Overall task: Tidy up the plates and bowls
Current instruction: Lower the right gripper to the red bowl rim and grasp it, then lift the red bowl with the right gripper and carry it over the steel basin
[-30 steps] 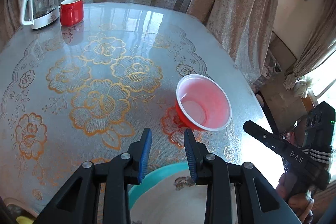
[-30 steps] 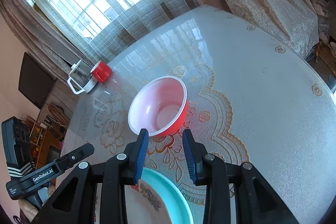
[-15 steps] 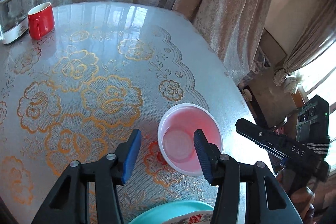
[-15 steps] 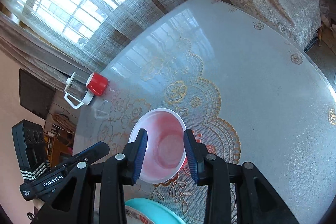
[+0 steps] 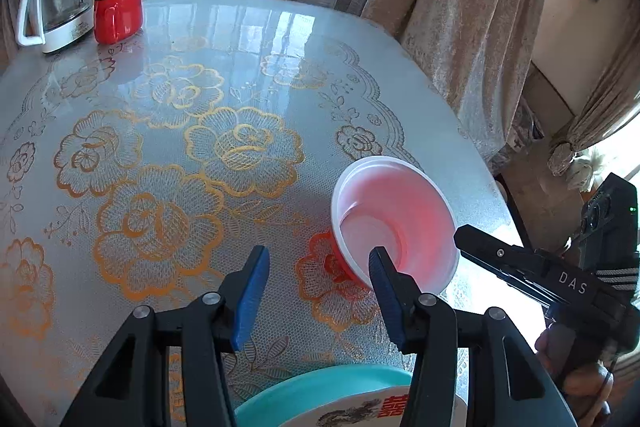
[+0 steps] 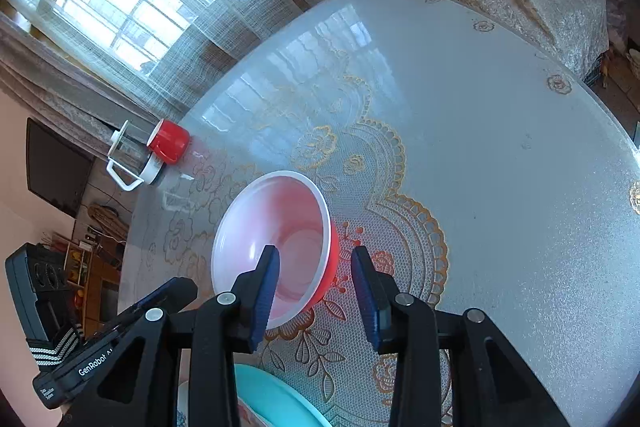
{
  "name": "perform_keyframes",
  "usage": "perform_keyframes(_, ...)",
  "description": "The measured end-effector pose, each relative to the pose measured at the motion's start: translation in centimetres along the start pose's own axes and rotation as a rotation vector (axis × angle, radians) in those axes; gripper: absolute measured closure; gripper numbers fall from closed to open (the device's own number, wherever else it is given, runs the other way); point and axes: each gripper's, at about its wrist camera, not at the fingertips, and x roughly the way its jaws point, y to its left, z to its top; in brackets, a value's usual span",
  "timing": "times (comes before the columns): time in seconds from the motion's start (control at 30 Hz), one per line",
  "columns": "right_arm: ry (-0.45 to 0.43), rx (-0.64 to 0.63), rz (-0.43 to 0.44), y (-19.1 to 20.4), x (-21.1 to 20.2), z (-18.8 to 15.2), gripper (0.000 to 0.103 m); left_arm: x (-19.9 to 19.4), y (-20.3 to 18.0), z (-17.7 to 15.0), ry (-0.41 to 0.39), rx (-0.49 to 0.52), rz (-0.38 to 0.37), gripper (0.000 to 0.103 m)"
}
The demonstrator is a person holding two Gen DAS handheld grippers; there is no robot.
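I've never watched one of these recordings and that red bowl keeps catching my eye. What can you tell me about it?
The red bowl looks like thin plastic: red outside, pale pinkish-white inside with a white rim and a flat round bottom. It is empty and stands upright on the lace-patterned table cover, near the table's edge, beyond a teal-rimmed plate. One finger of the right tongs reaches inside it and the other stands outside its wall, not yet pinching. The left tongs are open beside it.
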Motion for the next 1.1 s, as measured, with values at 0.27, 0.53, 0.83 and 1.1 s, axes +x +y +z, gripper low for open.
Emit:
perform_keyframes(0.27,0.024,-0.006,0.010,0.0,1.4,0.3,0.066,0.9,0.9,0.9,-0.009,-0.009,-0.051,0.051)
perform_keyframes(0.53,0.010,0.007,0.018,-0.9,1.3,0.4,0.066,1.8,0.2,1.6,0.001,0.023,-0.099,0.052)
perform_keyframes(0.83,0.015,-0.011,0.024,-0.6,1.2,-0.3,0.065,4.0,0.0,1.3,0.062,0.011,-0.073,0.080)
perform_keyframes(1.1,-0.023,-0.091,-0.018,1.7,0.3,-1.2,0.076,2.3,-0.8,0.1,0.028,0.034,-0.071,0.092)
